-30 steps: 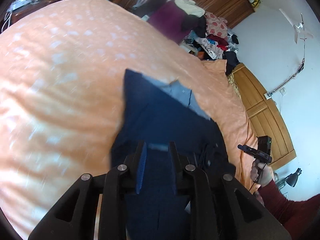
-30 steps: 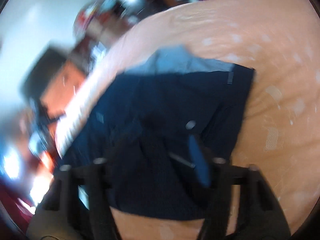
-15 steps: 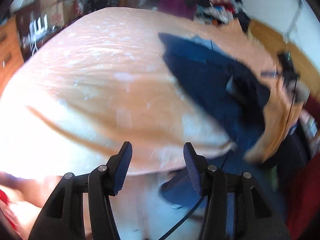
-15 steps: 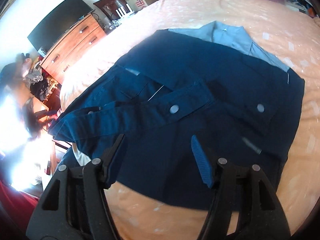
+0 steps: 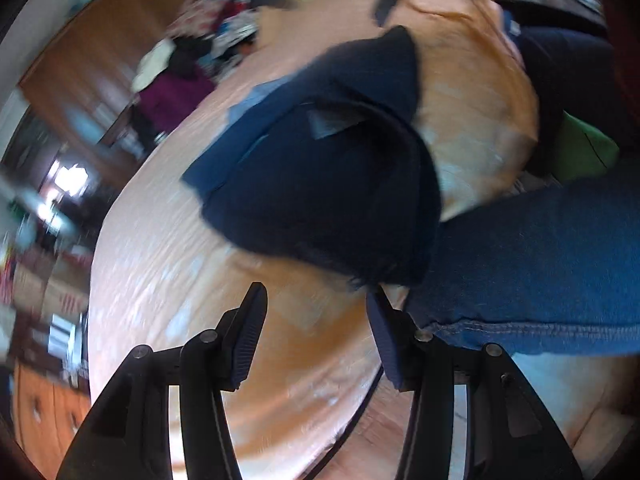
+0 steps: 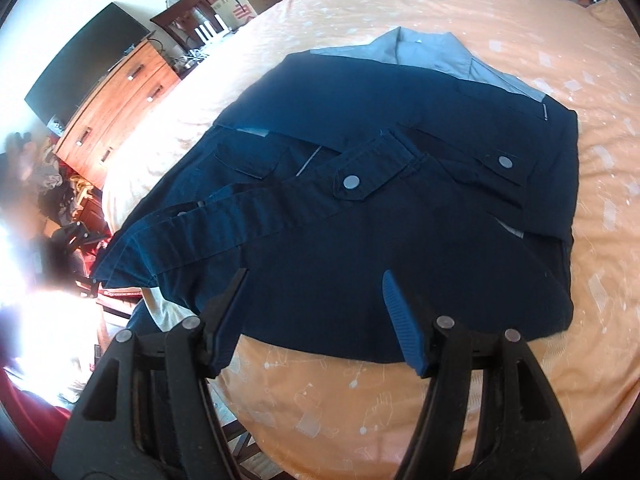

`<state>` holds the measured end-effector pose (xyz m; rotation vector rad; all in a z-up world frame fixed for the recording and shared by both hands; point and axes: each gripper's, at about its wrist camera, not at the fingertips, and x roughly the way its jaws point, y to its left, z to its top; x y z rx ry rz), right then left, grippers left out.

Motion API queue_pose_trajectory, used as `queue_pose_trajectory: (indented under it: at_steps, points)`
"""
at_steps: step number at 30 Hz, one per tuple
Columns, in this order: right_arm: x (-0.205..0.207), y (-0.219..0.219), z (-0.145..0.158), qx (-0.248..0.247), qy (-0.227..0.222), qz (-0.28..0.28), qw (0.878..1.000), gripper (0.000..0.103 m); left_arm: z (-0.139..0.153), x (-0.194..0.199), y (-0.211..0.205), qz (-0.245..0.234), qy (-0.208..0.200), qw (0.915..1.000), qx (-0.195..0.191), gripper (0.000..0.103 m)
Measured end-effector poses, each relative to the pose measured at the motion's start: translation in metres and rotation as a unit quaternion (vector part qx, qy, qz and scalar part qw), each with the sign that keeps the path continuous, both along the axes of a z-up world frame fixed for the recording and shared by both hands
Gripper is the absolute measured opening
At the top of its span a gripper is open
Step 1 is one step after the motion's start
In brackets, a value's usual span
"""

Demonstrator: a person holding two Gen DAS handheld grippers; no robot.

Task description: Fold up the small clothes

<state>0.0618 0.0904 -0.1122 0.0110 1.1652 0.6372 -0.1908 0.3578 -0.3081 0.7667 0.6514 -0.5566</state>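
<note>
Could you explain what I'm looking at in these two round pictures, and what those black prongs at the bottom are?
The black prongs are two-finger grippers that a person holds, one per hand. Each carries a wide-angle camera looking along its fingers, hence the round, bent pictures. One picture comes from the left gripper, the other from the right gripper. Both stand open and hold nothing. On the bed, covered by an orange sheet, lies a dark blue jacket with a grey collar, partly folded, one sleeve laid across its front. The left picture is blurred; it shows the same jacket from the side, and the person's leg in jeans beside the bed.
</note>
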Motion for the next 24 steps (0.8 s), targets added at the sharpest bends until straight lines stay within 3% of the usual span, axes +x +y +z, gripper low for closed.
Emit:
queue_pose_trajectory:
  at_steps: [8, 12, 13, 15, 17, 20, 24]
  points:
    - [0.002, 0.007, -0.021, -0.001, 0.018, -0.024, 1.000, 0.066, -0.004, -0.003, -0.024, -0.117, -0.043, 0.9893, 0.076, 0.054]
    - [0.001, 0.017, -0.025, -0.004, 0.025, -0.014, 1.000, 0.065, -0.001, -0.004, -0.034, -0.151, -0.029, 0.9863, 0.061, 0.054]
    - [0.001, 0.017, -0.023, 0.000, 0.023, -0.014, 1.000, 0.065, 0.000, -0.002, -0.035, -0.151, -0.013, 0.9871, 0.052, 0.054]
    - [0.001, 0.013, -0.016, 0.011, 0.018, -0.016, 1.000, 0.066, 0.001, 0.004, -0.037, -0.139, 0.032, 0.9895, 0.021, 0.043]
    - [0.002, 0.006, -0.008, 0.018, 0.011, -0.022, 1.000, 0.065, 0.008, 0.013, -0.031, -0.111, 0.064, 0.9913, -0.032, 0.025]
    - [0.006, -0.008, -0.002, 0.022, 0.006, -0.029, 0.999, 0.064, 0.019, 0.028, -0.012, -0.053, 0.111, 0.9807, -0.152, 0.018]
    - [0.020, -0.028, 0.002, 0.009, 0.002, -0.036, 0.999, 0.065, 0.022, 0.041, -0.001, -0.008, 0.119, 0.9679, -0.221, 0.015]
